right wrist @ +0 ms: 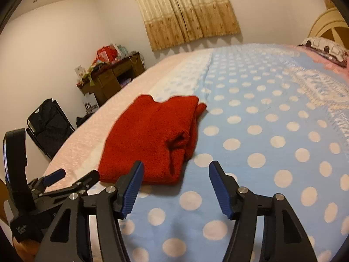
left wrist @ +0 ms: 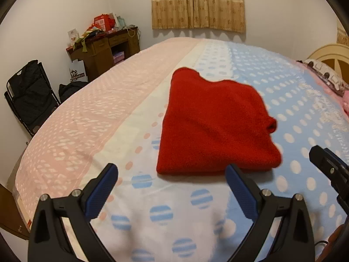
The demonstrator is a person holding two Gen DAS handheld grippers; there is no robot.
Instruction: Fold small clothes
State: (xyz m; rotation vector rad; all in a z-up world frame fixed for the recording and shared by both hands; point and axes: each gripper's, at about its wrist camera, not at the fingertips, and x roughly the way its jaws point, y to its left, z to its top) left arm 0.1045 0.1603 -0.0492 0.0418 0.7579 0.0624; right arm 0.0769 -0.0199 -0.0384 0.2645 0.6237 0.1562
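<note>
Lying folded, red garment (left wrist: 214,122), beyond open left claw (left wrist: 172,172)

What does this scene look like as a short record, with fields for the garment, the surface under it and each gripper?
garment: red fleece garment, folded into a compact stack, lying flat
surface: bed with polka-dot blue, white and pink cover
left gripper: open, blue-padded fingers empty, short of the garment's near edge
right gripper: open, nothing between the fingers, beside the garment's near corner
background: cluttered dark wooden desk, beige curtain
</note>
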